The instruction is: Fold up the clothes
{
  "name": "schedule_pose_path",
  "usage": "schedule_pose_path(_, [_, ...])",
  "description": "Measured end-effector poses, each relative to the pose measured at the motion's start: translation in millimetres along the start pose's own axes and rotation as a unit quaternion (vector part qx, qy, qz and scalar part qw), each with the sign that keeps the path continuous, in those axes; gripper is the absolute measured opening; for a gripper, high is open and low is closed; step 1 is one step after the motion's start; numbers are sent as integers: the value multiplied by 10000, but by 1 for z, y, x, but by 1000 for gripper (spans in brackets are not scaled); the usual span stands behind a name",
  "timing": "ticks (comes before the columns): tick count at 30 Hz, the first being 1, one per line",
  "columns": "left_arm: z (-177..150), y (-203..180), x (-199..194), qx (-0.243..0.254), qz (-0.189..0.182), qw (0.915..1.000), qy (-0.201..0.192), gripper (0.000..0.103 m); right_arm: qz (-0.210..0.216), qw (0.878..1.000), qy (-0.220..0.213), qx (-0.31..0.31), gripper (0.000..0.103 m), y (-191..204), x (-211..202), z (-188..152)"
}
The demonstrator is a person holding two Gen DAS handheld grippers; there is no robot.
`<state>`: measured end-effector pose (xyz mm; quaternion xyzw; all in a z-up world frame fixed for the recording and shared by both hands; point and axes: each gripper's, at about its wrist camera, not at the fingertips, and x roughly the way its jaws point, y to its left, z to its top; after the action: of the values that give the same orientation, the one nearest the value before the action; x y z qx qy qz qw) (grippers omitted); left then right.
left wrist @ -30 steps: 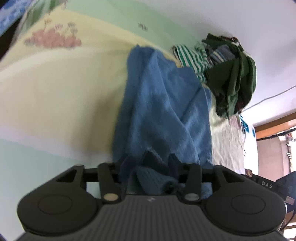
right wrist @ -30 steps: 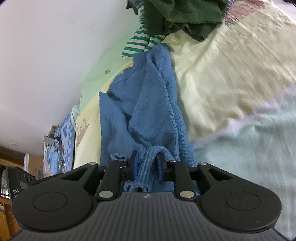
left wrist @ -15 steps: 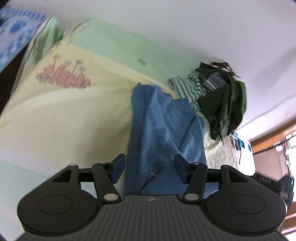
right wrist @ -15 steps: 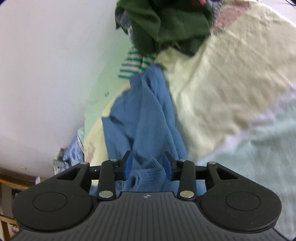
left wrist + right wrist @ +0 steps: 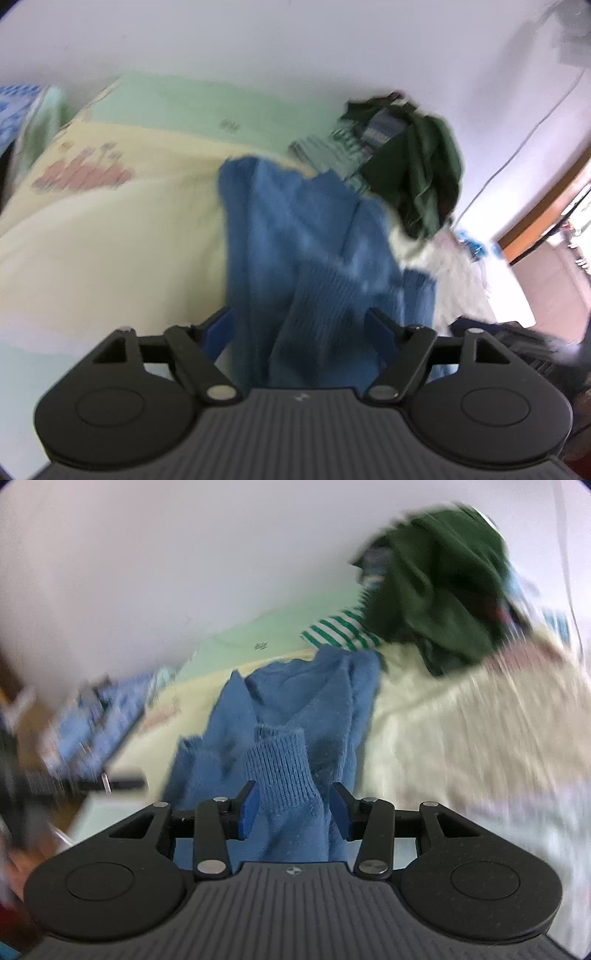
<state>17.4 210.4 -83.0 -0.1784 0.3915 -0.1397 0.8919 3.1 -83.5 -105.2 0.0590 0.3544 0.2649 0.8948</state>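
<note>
Blue sweater (image 5: pixel 306 254) lies bunched in a long rumple on the bed (image 5: pixel 110 236), running from bottom centre of both views up toward the clothes pile. In the right wrist view its ribbed cuff (image 5: pixel 280 764) sits centre frame, just above the fingers.

I see the left hand-held gripper (image 5: pixel 301 330) released, pads wide apart, sweater fabric lying loose between them, not pinched. 1 s ago those pads were clamped on a fold; half a sec ago they'd already let go, and now they're spread wider.

Right hand-held gripper (image 5: pixel 293 808) is also released: blue pads stand clear either side of the cuff, which sits between them ungripped. 1 s ago it was clenched on that cuff, then began opening.

Both cams have swung since then, w/ more white wall (image 5: pixel 258 44) filling the upper half, and heavy motion blur at the edges.

Beyond the sweater, upper right in both views: dark green garment (image 5: pixel 443 590) heaped on a green-white striped top (image 5: pixel 340 629). Bedsheet is pale yellow w/ a green band and a pink print (image 5: pixel 81 177) at mid left of the left view.
</note>
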Motion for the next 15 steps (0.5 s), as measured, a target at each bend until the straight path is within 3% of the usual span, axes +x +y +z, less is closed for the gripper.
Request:
schedule_pose_path(6, [-3,-10,19,748,-346,9966,-2,69,243,9984,-125,-495,45,-1,27,-7])
schedule_pose_path(10, [-9,-2,33,660,-577,9959,244,69,427,9988,-151,-196,52,-9,34,-7])
schedule_pose_path(14, [-18,-4,46,694,-476,9956,414,68,734,9973,28,87,55,-17,40,-10])
schedule_pose_path(15, [-21,-6,48,713,-454,9955,421,62,813,9965,102,183,55,-19,42,-10])
